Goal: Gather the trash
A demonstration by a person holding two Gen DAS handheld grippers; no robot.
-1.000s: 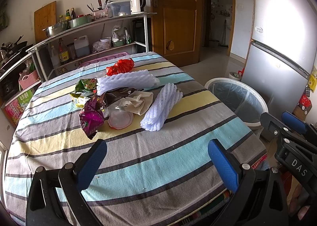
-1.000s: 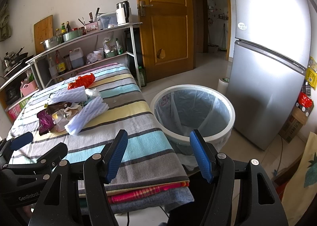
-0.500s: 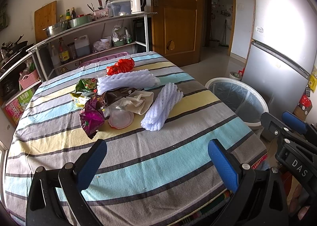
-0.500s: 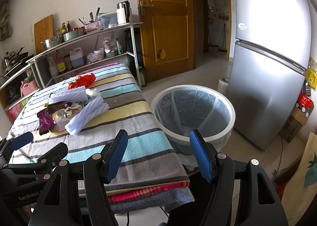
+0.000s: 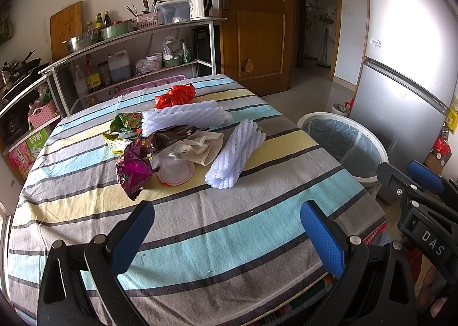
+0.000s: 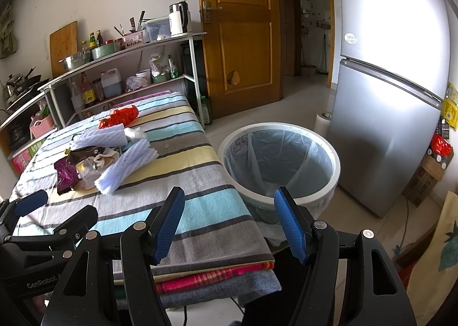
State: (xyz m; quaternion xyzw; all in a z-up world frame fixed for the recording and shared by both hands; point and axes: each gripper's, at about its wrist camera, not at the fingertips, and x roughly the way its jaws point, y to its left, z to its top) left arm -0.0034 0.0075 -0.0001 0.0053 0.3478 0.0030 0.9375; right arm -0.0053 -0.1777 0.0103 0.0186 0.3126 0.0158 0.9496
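Heaped mid-table: two white foam nets (image 5: 235,155), purple wrapper (image 5: 132,171), red bag (image 5: 174,96); lined white bin (image 6: 279,161) beside table, open.

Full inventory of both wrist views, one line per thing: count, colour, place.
white foam fruit-net sleeves: 2, white, mid table in the trash pile
crumpled red plastic wrapper: 1, red, far side of pile
purple foil snack bag: 1, purple, near left of pile
green snack packets: at least 2, green-yellow, left of pile
clear plastic lid: 1, clear, front of pile
beige crumpled paper bag: 1, beige, pile centre
striped tablecloth: 1, blue-yellow-grey, covers table
round white trash bin with clear liner: 1, floor right of table
silver refrigerator: 1, right wall
left tongs: blue pads, open
right tongs: blue pads, open
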